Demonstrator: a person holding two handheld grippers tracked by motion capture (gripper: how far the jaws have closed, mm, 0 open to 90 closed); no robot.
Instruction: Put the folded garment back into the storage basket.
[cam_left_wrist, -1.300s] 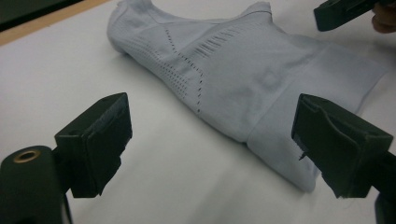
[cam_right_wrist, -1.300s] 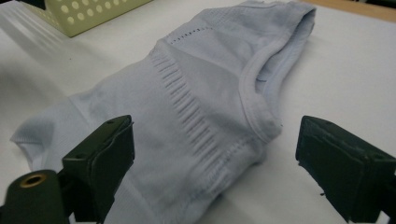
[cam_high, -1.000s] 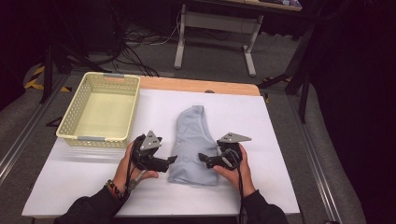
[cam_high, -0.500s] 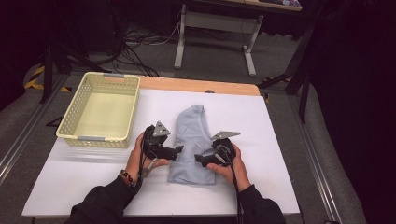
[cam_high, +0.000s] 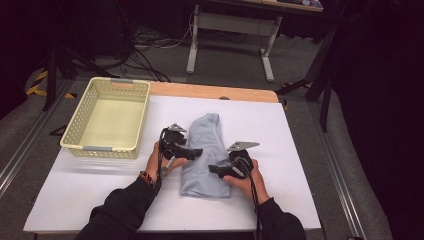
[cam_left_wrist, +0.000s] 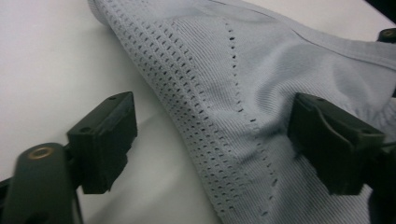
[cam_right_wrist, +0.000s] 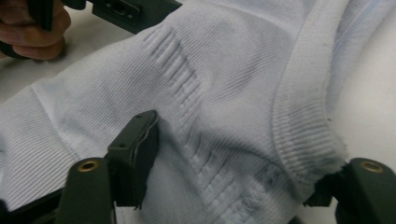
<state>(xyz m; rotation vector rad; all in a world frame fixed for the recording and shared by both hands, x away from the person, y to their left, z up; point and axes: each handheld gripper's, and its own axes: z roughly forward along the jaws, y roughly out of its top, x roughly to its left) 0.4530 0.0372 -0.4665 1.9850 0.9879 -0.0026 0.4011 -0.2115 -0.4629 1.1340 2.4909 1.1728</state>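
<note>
So on the left gripper (cam_left_wrist: 210, 149) we've got the jaws spread wide, one on the bare white table (cam_left_wrist: 46, 60) and the other resting on the light blue knit garment (cam_left_wrist: 261, 88), with the perforated mesh strip along its edge running between them. Nothing pinched there, the cloth just lies flat in the gap

The right gripper (cam_right_wrist: 233, 172) is spread too. We see one jaw pressing on the ribbed fabric and the other sitting just past the thick ribbed hem, so the hem edge is between them, but we can't call it a squeeze, the jaws stand well apart

From the high view, the left gripper (cam_high: 194, 151) sits at the garment's left edge about halfway up, and the right gripper (cam_high: 216, 170) comes in from the right side lower down, both pointing inward toward each other. The garment (cam_high: 207, 150) lies flat in the middle of the white table (cam_high: 300, 150), narrow end pointing away from us

A pale yellow plastic basket (cam_high: 80, 127) sits at the far left of the table, just beside the cloth but not touching
</note>
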